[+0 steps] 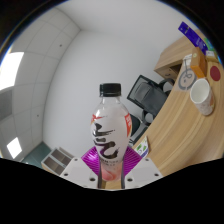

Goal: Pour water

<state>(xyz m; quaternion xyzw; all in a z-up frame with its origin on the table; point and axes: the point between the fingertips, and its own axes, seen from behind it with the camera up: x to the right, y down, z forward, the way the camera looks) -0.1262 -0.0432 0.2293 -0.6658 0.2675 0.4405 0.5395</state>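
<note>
Gripper view: claw [110, 172] pinches the clear plastic bottle with black cap [109, 125], upright; white cup [202, 95] on wooden desk [175, 125] waits, nothing poured yet

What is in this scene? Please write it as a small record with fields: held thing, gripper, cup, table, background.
held thing: bottle, clear, black cap, upright
gripper: gripper shut on the bottle, a finger at each side
cup: white cup on the table, beyond the bottle, apart from it
table: wooden table, curved edge
background: black office chair, white wall
</note>
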